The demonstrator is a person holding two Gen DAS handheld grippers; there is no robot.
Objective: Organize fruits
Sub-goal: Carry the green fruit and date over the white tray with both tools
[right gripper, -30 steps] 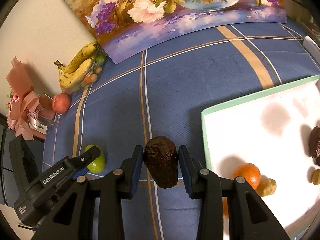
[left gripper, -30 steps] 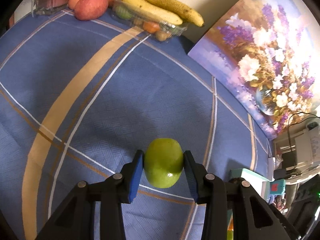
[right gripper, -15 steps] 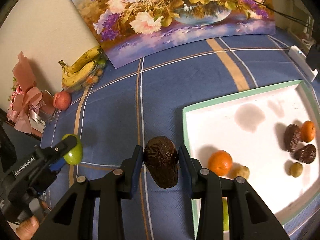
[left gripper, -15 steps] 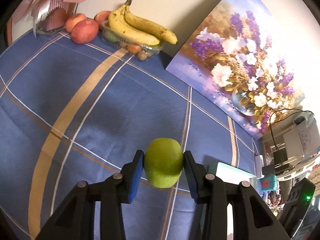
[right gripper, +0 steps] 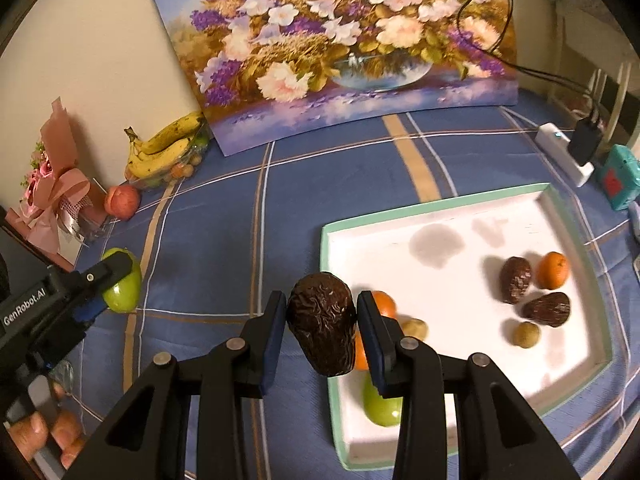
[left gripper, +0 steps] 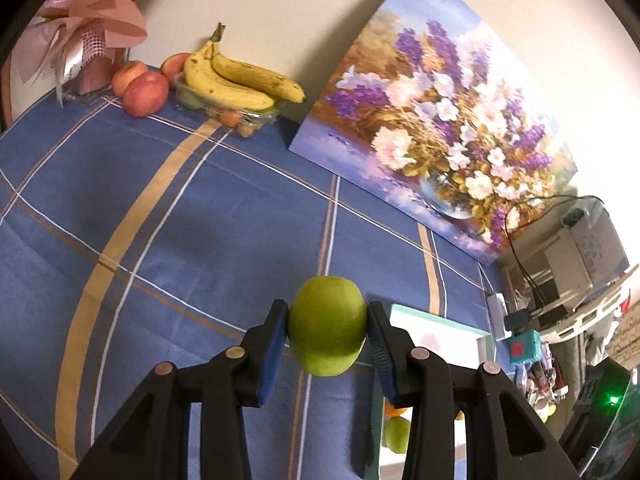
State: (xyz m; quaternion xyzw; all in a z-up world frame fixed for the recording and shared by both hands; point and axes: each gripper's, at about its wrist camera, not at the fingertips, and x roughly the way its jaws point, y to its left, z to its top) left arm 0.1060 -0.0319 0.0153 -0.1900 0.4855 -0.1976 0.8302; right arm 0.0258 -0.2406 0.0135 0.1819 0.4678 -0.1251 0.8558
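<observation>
Both tools are busy over the blue checked desk (right gripper: 224, 248). Left tool (left gripper: 327, 330) has its blue pads pinching a green apple (left gripper: 327, 326) from either side, holding it clear above the cloth. Right tool (right gripper: 321, 326) is pinching a dark, wrinkled avocado (right gripper: 322, 322) the same way, its pads pressed against the fruit's flanks and its blunt end hanging below the fingers.

Seen from the right tool, the left one comes in from the left edge with the apple at its tip, and a hand (right gripper: 38, 436) grips its handle down in the corner.

Just ahead and to the right of the right tool lies a white tray (right gripper: 436, 202) with a pale green rim. Close behind the right tool's right finger sit an orange (right gripper: 380, 306), a small tan fruit (right gripper: 414, 327) and, lower, a second green apple (right gripper: 380, 406) partly hidden by the finger. Farther right in the tray are two more dark avocados (right gripper: 516, 280), another orange (right gripper: 553, 270) and a small round tan fruit (right gripper: 526, 334), all close together.

Well ahead of both tools, a flower painting (right gripper: 344, 52) leans against the wall. To the left of it, at the far edge of the desk, a bunch of bananas (left gripper: 240, 82) rests on a clear plastic box (left gripper: 234, 114) of small fruit, with red apples (left gripper: 145, 92) just beside it and a pink wrapped bouquet (left gripper: 92, 20) beyond those. Far right of the right tool, a white power strip (right gripper: 562, 154) with a black plug sits beside the tray's far corner.
</observation>
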